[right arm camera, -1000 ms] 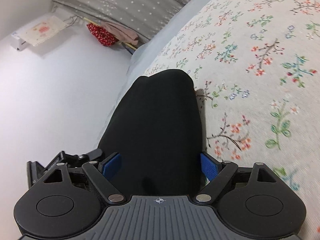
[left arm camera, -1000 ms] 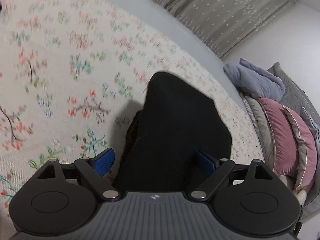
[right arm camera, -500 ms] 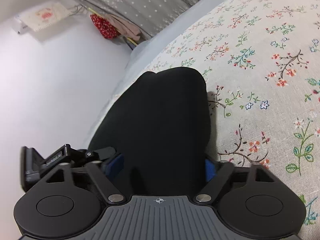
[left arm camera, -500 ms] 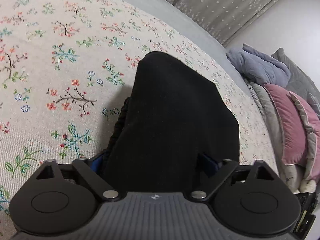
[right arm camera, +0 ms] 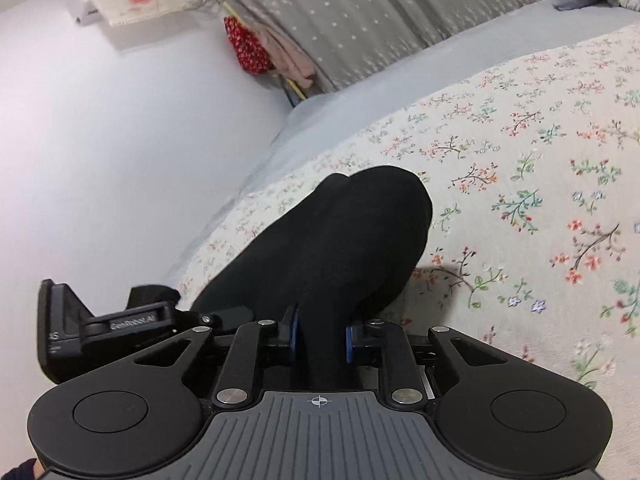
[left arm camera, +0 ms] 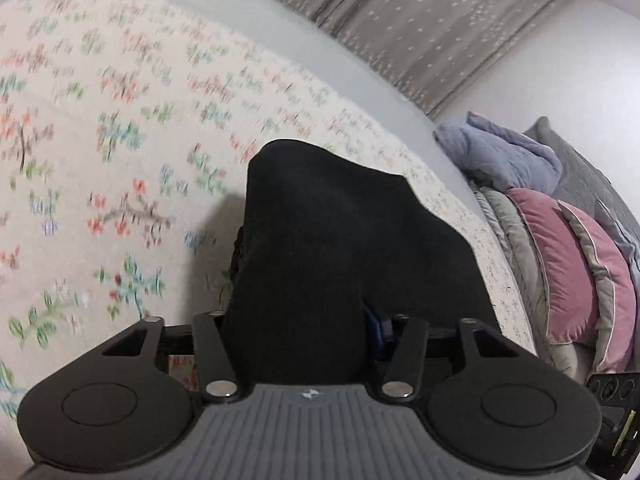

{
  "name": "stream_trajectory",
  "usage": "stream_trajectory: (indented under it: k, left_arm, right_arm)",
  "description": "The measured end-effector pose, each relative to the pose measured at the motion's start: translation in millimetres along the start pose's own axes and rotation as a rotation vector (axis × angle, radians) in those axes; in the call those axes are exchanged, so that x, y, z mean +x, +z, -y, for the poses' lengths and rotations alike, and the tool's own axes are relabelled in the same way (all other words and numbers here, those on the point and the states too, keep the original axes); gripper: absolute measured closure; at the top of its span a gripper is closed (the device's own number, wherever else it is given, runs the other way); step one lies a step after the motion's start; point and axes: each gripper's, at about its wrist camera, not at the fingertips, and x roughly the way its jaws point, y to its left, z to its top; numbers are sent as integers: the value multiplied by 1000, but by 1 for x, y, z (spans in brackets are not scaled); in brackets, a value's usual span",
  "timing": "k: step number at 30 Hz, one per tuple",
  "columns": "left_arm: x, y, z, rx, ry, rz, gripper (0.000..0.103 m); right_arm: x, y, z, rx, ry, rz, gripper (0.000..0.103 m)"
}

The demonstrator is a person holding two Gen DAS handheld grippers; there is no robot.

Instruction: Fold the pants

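The black pants (left arm camera: 340, 248) lie folded on the floral bedspread (left arm camera: 100, 160). My left gripper (left arm camera: 300, 332) is shut on the near edge of the pants; cloth hides its left pad. In the right wrist view the pants (right arm camera: 340, 240) bunch between the blue pads, and my right gripper (right arm camera: 319, 338) is shut on them. The other gripper's body (right arm camera: 108, 324) shows at the left of the right wrist view.
Pink and grey pillows (left arm camera: 568, 264) and a blue-grey blanket (left arm camera: 500, 156) are stacked at the right. A grey dotted curtain (right arm camera: 380, 12) hangs behind the bed. A white wall (right arm camera: 120, 152) runs along the left bed edge, with red cloth (right arm camera: 246, 46) hanging.
Both grippers, open around the pants' near edge a second ago, have closed on the cloth. The views have shifted and the left one is blurred by motion.
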Motion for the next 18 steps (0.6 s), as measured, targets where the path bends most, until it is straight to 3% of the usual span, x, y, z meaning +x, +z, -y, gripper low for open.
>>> stream_trajectory:
  k: [2, 3, 5, 6, 8, 11, 13, 16, 18]
  left_arm:
    - [4, 1, 3, -1, 17, -31, 25]
    - [6, 3, 3, -6, 22, -52, 21]
    - [5, 5, 0, -27, 37, -60, 10]
    - [6, 6, -2, -31, 47, -56, 8]
    - [9, 6, -7, -44, 47, -61, 4]
    - [20, 2, -14, -76, -14, -105, 3]
    - [24, 0, -10, -46, -16, -102, 2]
    - [31, -2, -1, 7, -5, -99, 3]
    - [31, -4, 6, 42, 28, -73, 15]
  right_arm:
    - [1, -2, 7, 7, -18, -27, 83]
    - [1, -4, 13, 24, -16, -33, 82]
    - [0, -11, 32, 95, 9, -44, 73]
    - [-1, -14, 41, 136, 13, -48, 69]
    - [-1, -20, 55, 191, 18, -55, 50]
    - [-3, -27, 70, 260, 85, -25, 46]
    - [-3, -28, 71, 281, 104, -20, 43]
    - [3, -28, 62, 224, 75, -41, 44]
    - [9, -29, 50, 151, 40, -57, 66]
